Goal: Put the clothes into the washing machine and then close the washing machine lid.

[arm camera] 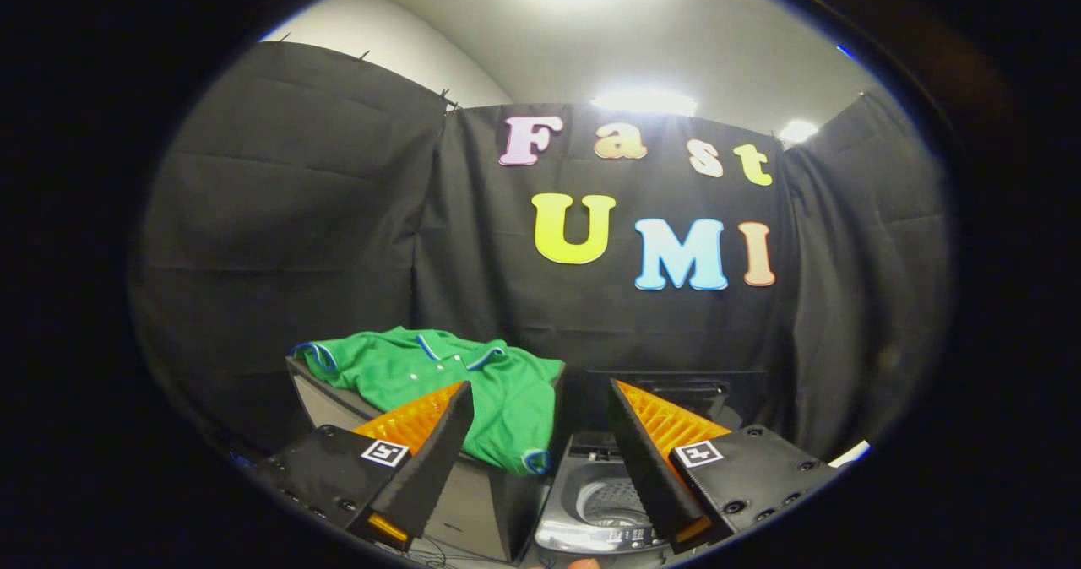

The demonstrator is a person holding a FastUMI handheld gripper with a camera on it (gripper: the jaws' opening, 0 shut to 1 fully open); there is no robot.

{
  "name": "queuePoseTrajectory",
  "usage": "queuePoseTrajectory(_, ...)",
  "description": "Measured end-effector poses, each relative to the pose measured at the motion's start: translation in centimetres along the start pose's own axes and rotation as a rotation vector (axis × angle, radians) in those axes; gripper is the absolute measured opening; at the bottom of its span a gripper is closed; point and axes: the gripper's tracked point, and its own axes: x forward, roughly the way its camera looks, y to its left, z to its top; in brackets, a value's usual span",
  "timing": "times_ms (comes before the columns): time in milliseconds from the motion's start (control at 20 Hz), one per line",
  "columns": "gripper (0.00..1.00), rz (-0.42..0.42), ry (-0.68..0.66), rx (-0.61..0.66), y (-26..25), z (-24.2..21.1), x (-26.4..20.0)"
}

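Clothes come first in this job, and the one piece to see is a green shirt [439,383] with blue trim on its collar and cuffs. Start close in: the gripper [536,409] has its two fingers spread wide apart, with nothing held between them. One finger [422,434] sits at about seven o'clock and the other at about five o'clock.

Down between the fingers, near six o'clock, is the washing machine [604,510]. Its lid [676,392] looks to be standing up at the back, so the tub with little holes is open and ready.

Just past the seven o'clock finger is a dark box [473,501], right beside the machine. The shirt lies spread on top of it, at about nine o'clock from the tub, and one hem hangs down over the side near the machine.

Farthest away is the black cloth wall [296,214], and bright lights [642,100] shine up at twelve o'clock.

To do this step well, I think the fingers should swing toward the shirt and go down over a thick bunch near its middle, not a thin edge. Squeeze tight so it does not slip. Lift it high enough that the hanging part clears the box. Then carry it over the tub and let go, and make sure no sleeve hangs over the rim before the lid comes down
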Motion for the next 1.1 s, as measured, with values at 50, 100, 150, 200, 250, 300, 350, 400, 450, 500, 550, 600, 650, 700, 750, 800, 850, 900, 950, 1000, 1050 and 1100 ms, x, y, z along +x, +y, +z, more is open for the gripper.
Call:
queuePoseTrajectory(50,0.98,0.019,0.015,0.007,1.2,0.9,1.4)
queuePoseTrajectory(100,0.98,0.043,0.036,0.028,2.5,1.4,2.7)
queuePoseTrajectory(150,0.98,0.079,0.053,0.059,4.4,2.3,4.1)
queuePoseTrajectory(200,0.98,0.106,0.075,0.08,6.1,2.9,5.4)
queuePoseTrajectory(250,0.98,0.114,0.1,0.085,7.2,3.3,6.7)
queuePoseTrajectory(300,0.98,0.117,0.127,0.077,8.1,3.3,7.8)
queuePoseTrajectory(350,0.99,0.123,0.147,0.068,9.2,3.4,9.2)
queuePoseTrajectory(400,0.98,0.129,0.164,0.053,10.4,3.4,10.7)
queuePoseTrajectory(450,0.98,0.129,0.18,0.029,11.2,3.3,11.9)
queuePoseTrajectory(500,0.98,0.137,0.206,0.002,12.3,2.7,13.2)
queuePoseTrajectory(550,0.98,0.14,0.234,-0.022,13.2,2.0,14.5)
queuePoseTrajectory(600,0.98,0.145,0.271,-0.042,13.9,1.0,15.4)
queuePoseTrajectory(650,0.99,0.148,0.311,-0.048,14.6,-0.1,16.3)
queuePoseTrajectory(700,0.99,0.15,0.358,-0.046,15.2,-1.4,17.2)
queuePoseTrajectory(750,0.99,0.158,0.405,-0.042,15.9,-2.5,17.8)
queuePoseTrajectory(800,0.99,0.161,0.432,-0.052,16.5,-3.3,18.5)
queuePoseTrajectory(850,0.99,0.149,0.447,-0.079,16.3,-4.0,19.1)
queuePoseTrajectory(900,0.99,0.133,0.462,-0.105,16.2,-4.3,19.7)
queuePoseTrajectory(950,0.99,0.123,0.482,-0.12,16.4,-5.0,19.8)
queuePoseTrajectory(1000,0.99,0.124,0.51,-0.115,16.7,-6.3,19.7)
queuePoseTrajectory(1050,0.99,0.13,0.53,-0.1,16.6,-7.2,19.8)
queuePoseTrajectory(1100,0.99,0.122,0.54,-0.093,16.1,-7.5,20.2)
